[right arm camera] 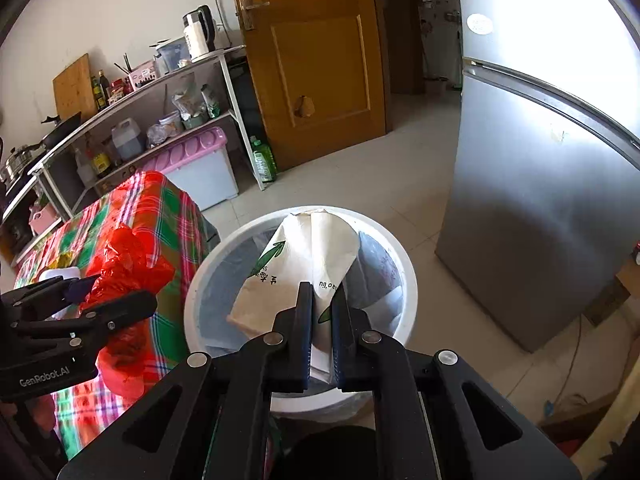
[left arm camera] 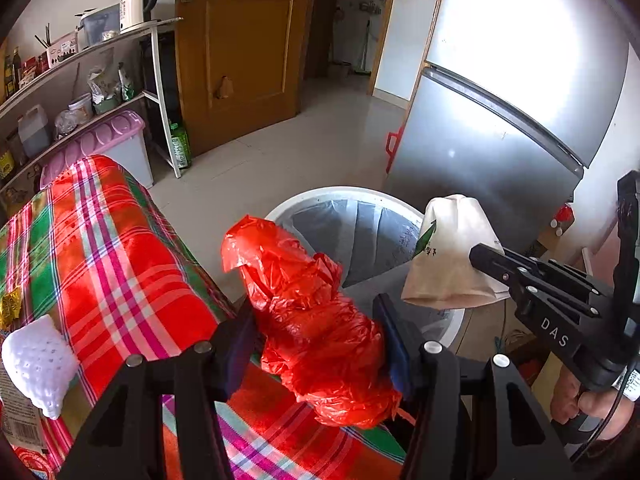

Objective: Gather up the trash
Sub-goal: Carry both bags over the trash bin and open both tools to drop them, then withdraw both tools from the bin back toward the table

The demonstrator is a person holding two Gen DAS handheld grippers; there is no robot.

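My left gripper is shut on a crumpled red plastic bag and holds it over the table's edge, beside the bin. It also shows in the right wrist view. My right gripper is shut on a white and brown paper bag with green print, held above the open white trash bin. The bin has a grey liner. In the left wrist view the paper bag hangs over the bin, with the right gripper on it.
A table with a red, green and pink plaid cloth is left of the bin. A white foam net and a yellow wrapper lie on it. A silver fridge stands right, shelves and a purple-lidded box behind.
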